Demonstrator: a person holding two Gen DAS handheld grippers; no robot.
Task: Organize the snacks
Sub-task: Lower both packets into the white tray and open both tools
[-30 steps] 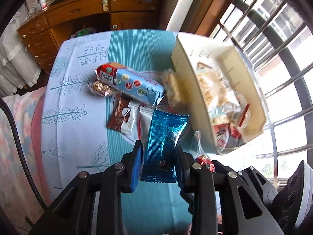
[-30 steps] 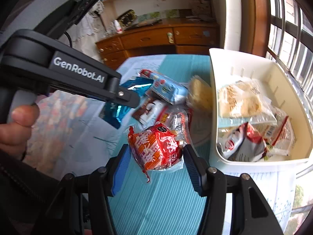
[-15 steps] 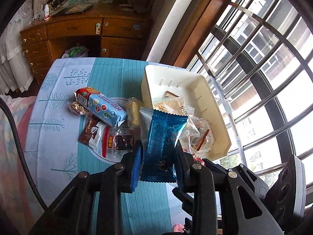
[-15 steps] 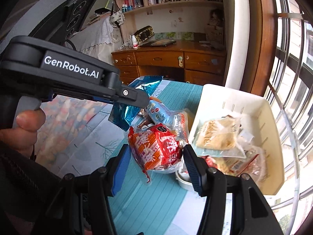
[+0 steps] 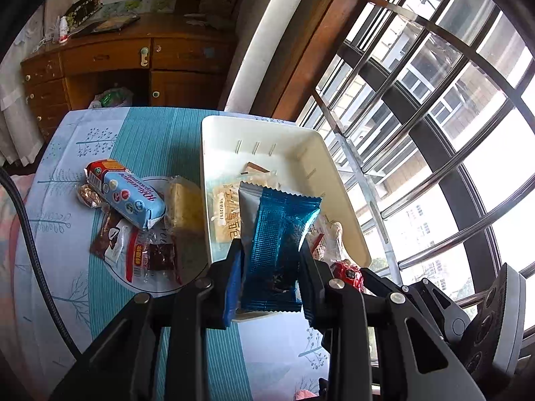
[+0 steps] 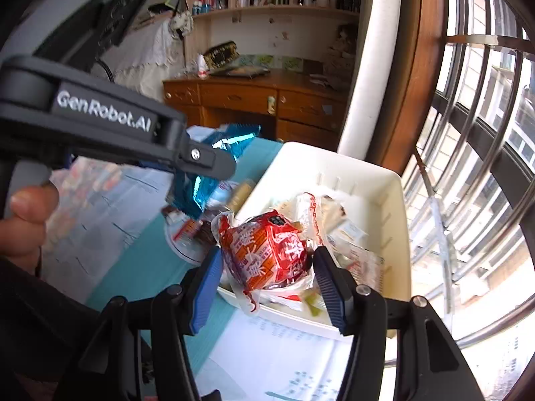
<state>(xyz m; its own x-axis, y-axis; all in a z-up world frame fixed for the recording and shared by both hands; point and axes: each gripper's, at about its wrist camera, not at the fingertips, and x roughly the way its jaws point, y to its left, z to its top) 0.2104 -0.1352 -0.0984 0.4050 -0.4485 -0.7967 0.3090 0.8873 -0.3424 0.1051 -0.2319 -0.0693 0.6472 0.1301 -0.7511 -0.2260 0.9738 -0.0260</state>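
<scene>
My left gripper point(image 5: 269, 280) is shut on a blue foil snack packet point(image 5: 279, 244) and holds it above the near end of the white bin point(image 5: 220, 140). My right gripper point(image 6: 267, 275) is shut on a red-orange snack bag point(image 6: 267, 250), held over the bin's near edge point(image 6: 394, 200). The bin holds several pale wrapped snacks point(image 5: 227, 210). The left gripper and its blue packet point(image 6: 214, 163) show at the left of the right wrist view.
On the teal tablecloth point(image 5: 143, 140) left of the bin lie a light-blue biscuit pack point(image 5: 128, 197), a yellow wrapped cake point(image 5: 184, 207), a brown packet point(image 5: 112, 240) and a red-labelled packet point(image 5: 150, 260). A wooden desk point(image 5: 133, 60) stands behind; window bars point(image 5: 434, 107) run along the right.
Both grippers have risen and moved right, toward the bin, each still holding its snack. The blue packet now hangs over the bin instead of over the loose snacks.
</scene>
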